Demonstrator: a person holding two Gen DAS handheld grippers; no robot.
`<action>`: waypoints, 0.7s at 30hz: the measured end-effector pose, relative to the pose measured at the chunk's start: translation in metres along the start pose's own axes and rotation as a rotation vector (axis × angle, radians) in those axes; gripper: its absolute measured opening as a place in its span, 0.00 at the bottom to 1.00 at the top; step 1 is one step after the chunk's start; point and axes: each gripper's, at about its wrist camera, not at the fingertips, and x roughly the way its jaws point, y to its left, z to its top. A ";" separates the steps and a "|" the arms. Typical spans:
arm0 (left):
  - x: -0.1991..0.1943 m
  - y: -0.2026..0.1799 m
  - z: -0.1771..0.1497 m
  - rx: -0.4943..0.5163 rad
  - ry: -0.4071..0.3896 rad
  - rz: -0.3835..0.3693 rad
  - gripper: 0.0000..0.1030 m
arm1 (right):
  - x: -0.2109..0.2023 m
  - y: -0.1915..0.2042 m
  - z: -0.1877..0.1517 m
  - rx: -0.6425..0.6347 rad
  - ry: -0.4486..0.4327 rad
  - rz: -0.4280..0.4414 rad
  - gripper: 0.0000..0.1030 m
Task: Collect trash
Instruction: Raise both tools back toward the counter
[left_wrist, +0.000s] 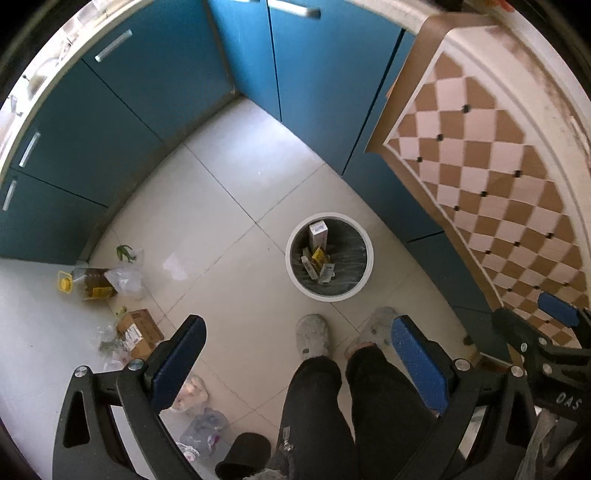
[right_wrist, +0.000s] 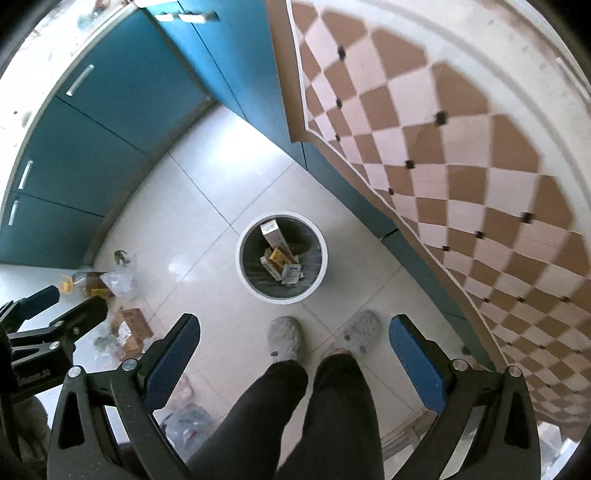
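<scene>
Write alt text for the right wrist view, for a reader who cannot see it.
Looking straight down, the open, empty right gripper hangs above a person's legs and grey slippers, which face a round white bin holding small boxes. Left on the pale tiled floor lie an oil bottle, a cardboard box and plastic bags.

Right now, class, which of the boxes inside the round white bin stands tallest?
The long white carton leaning against the far wall of the round white bin; the yellow box and small white boxes lie low.
</scene>
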 end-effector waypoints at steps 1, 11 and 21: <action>-0.011 -0.002 -0.001 0.001 -0.011 0.001 1.00 | -0.012 0.002 -0.003 -0.003 -0.005 0.003 1.00; -0.118 -0.050 0.023 0.110 -0.256 0.091 1.00 | -0.109 -0.017 -0.021 0.138 -0.135 0.137 1.00; -0.173 -0.228 0.089 0.310 -0.405 0.041 1.00 | -0.205 -0.180 -0.018 0.460 -0.332 0.158 1.00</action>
